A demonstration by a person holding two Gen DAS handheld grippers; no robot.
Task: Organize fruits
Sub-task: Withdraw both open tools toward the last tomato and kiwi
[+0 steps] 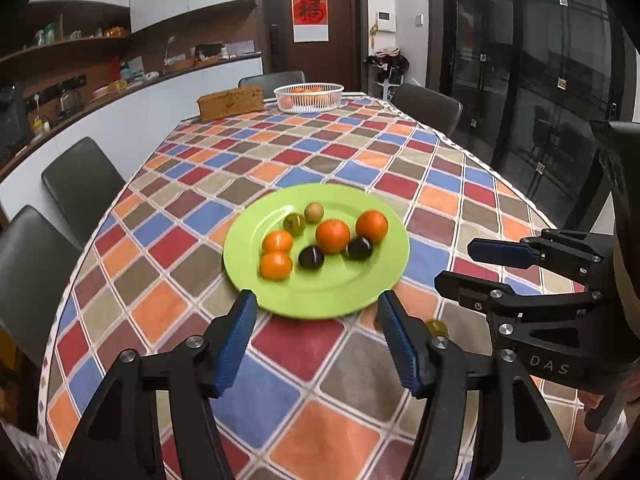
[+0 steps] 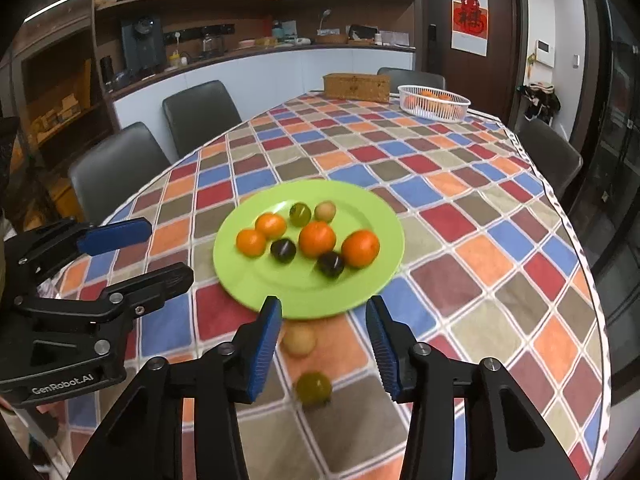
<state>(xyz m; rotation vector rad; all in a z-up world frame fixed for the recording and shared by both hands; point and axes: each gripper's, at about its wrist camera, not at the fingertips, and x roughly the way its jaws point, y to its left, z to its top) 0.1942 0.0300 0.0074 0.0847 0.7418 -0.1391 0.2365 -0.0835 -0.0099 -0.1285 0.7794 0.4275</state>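
We see the green plate [image 2: 248, 276] near the table's [image 2: 480, 216] near edge, carrying oranges [image 2: 360, 248], dark plums [image 2: 283, 250] and small fruits. Two fruits, a beige one [image 2: 299, 340] and a green one [image 2: 313, 389], perhaps blurred, lie on the cloth just before it. The left hand-held gripper [image 1: 316, 322] and right hand-held gripper [image 2: 323, 330] are both spread, holding nothing.

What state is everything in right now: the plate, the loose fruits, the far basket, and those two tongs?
Green plate: flat on the checked tablecloth, holding eight fruits.
Beige fruit: loose on the cloth, just off the plate's near rim.
Olive-green fruit: loose on the cloth, nearer the camera.
White basket: at the far end, oranges inside.
Left tongs: open, empty.
Right tongs: open, empty.
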